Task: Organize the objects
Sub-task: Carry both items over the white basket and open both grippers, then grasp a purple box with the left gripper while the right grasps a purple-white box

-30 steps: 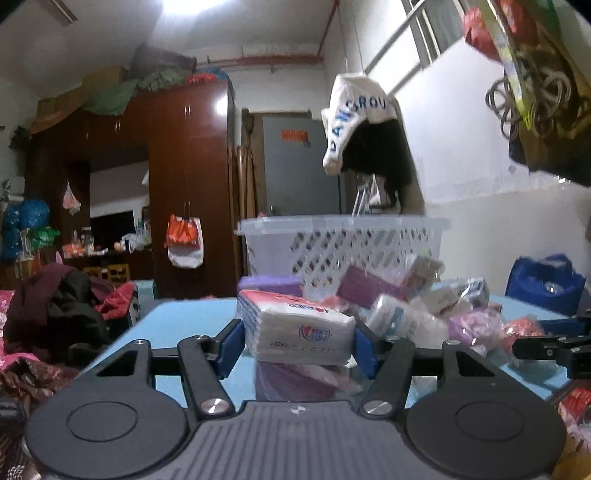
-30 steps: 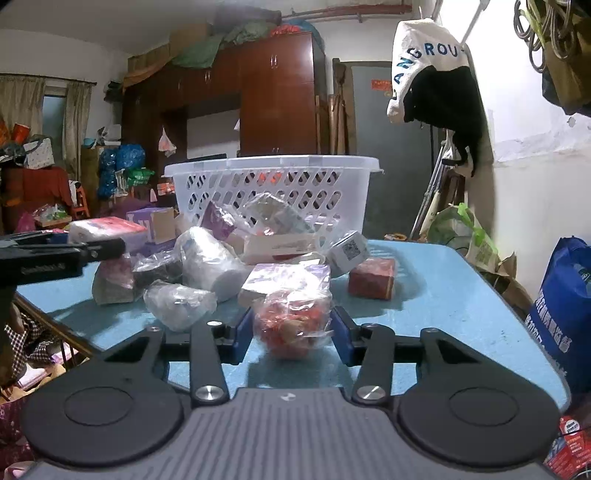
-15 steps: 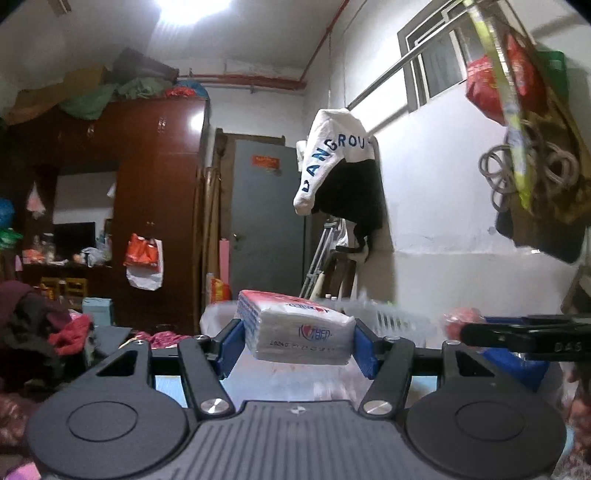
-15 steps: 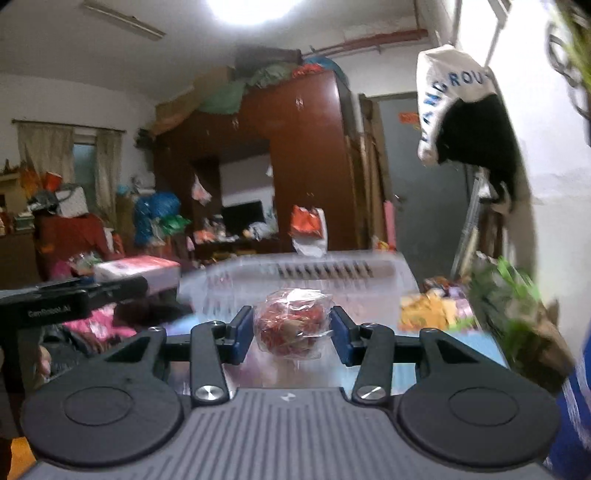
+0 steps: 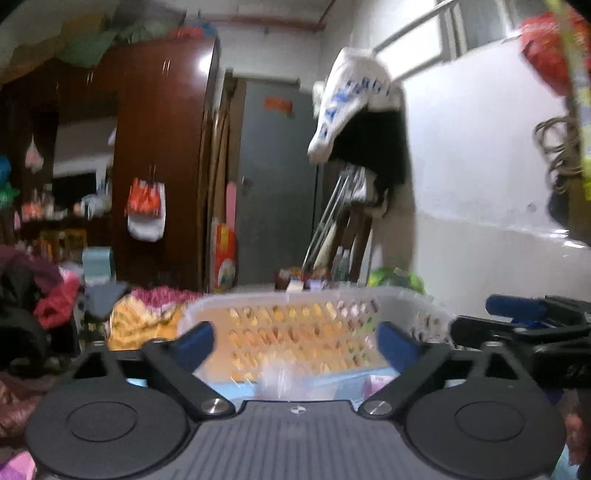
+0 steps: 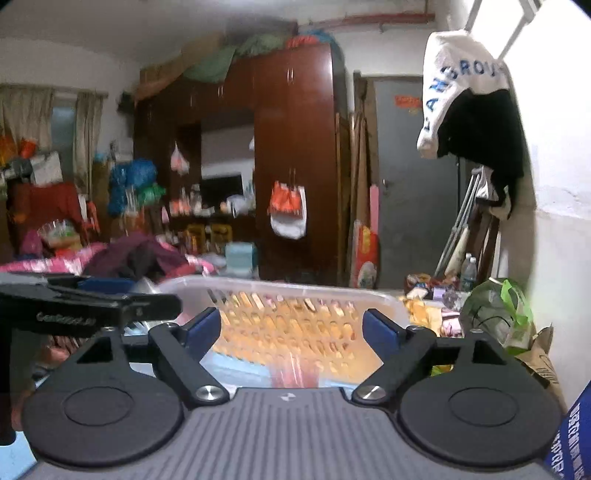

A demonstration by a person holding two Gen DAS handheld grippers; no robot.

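Both claws gape above the white perforated plastic laundry basket [image 5: 310, 325].

Left gripper [image 5: 295, 343] and right gripper [image 6: 291, 330] hang spread wide, nothing between the blue pads [image 6: 380, 332].

- Both views are dim indoors with a cold cast; no lamp is in frame.
- A bright glare spot sits on the glossy wardrobe [image 5: 162, 122] door.
- The window [image 6: 517, 22] area at top right is blown out white.
- Motion blur smears the white basket [image 5: 306, 332] and whatever lies beneath it.
- Fisheye curvature bends walls; corners fall to black.
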